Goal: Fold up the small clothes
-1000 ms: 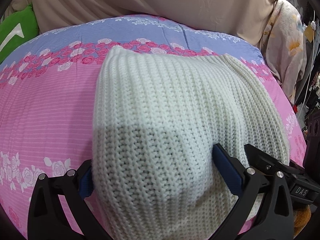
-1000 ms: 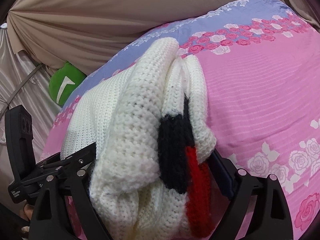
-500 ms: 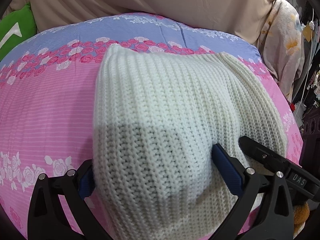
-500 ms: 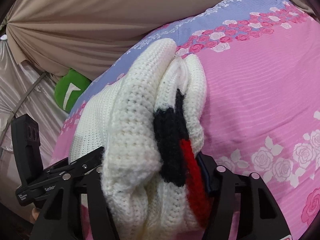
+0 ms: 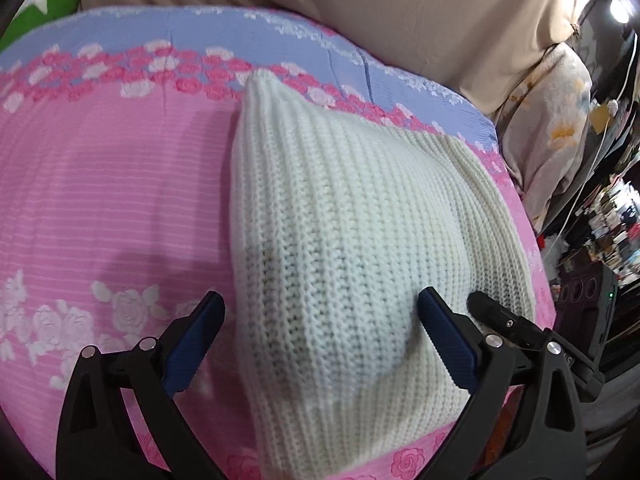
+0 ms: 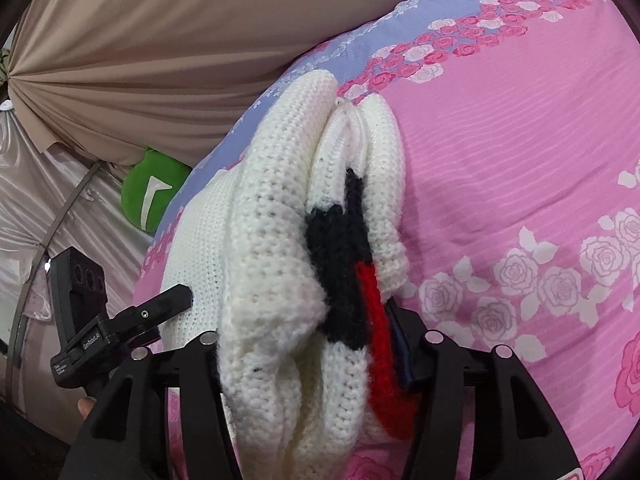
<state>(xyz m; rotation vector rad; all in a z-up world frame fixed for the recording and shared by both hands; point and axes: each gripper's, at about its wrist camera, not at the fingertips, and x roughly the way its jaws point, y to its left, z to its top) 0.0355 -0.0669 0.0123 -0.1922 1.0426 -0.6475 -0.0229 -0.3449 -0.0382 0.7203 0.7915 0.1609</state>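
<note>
1. Right gripper, right wrist view: jaws clamp a thick bunch of the cream knit sweater. The folded layers fill the gap between the fingers, and the blue pad on the right side presses into the red stripe.
2. The bunch in that grip shows a black patch and a red stripe on the sweater's inner layers; the outer layers are plain cream.
3. Left gripper, left wrist view: jaws spread. The left blue pad stands clear of the knit over pink cloth, while the right pad is at the knit's edge. Not pinching it.
4. Sweater in the left view: a folded, ribbed bundle lying on the bedspread. The near end sits between the left fingers, and the far corner points toward the rose border.
5. The other gripper's black body shows at each view's edge: low right in the left view, low left in the right view, both just beside the sweater.
6. Bedspread: pink with white roses near, then a band of pink roses, then a lilac strip farther back.
7. Beyond the bed: a green cushion with a white mark.
8. Farthest: a beige curtain across the back. A floral fabric hangs at right in the left view, with blurred clutter beside it.
</note>
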